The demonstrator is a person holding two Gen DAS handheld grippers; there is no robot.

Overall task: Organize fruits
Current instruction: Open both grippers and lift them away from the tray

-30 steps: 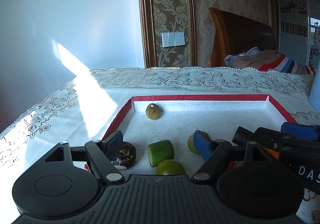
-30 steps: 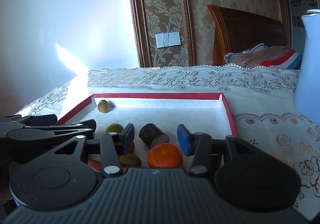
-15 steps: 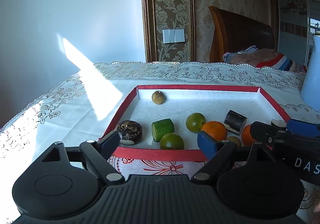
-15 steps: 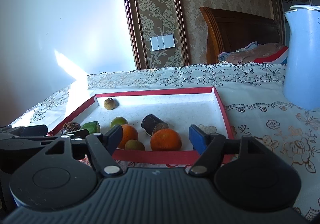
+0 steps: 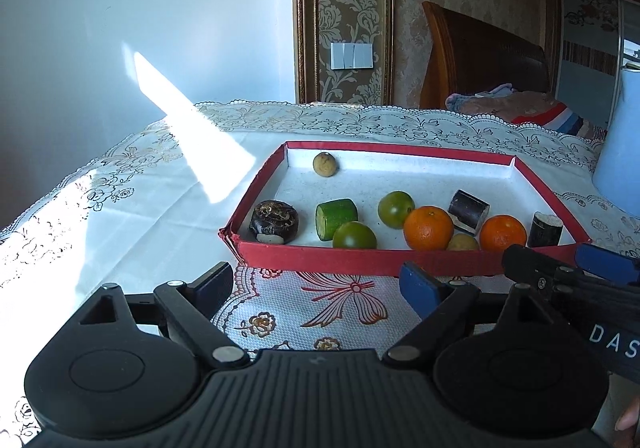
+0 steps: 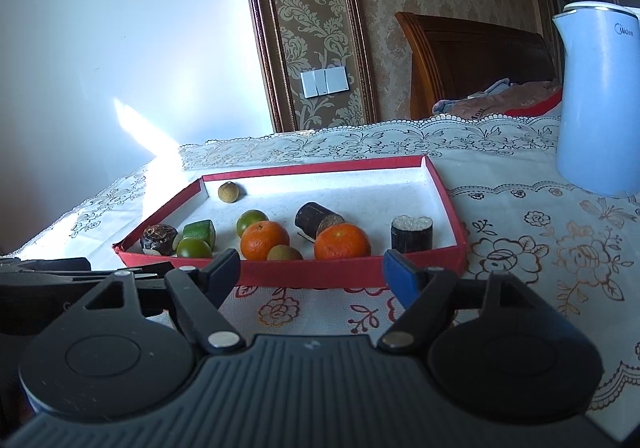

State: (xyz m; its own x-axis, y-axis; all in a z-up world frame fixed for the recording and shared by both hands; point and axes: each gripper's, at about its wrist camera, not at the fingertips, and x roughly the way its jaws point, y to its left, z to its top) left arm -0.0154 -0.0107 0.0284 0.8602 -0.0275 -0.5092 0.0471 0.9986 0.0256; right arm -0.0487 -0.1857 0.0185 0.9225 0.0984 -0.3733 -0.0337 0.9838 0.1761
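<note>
The red tray (image 6: pixel 312 272) on the counter (image 6: pixel 540 248) holds two oranges (image 6: pixel 264 240), green fruits (image 6: pixel 194 248) and dark cut pieces (image 6: pixel 411 234), while both grippers' fingers (image 5: pixel 418 286) have just been opening with nothing between them.

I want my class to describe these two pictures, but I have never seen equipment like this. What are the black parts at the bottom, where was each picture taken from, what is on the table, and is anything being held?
There is no robot arm here. A person holds a two-finger gripper in each hand, and each gripper has a camera looking forward along its fingers. One picture comes from the left gripper, the other from the right gripper. A patterned tablecloth bears a red-edged tray of fruit pieces: two oranges, green fruits, a green cut chunk and dark cut pieces. A pale blue kettle stands to the right. Both grippers' jaws have just been opening, and nothing is held.
</note>
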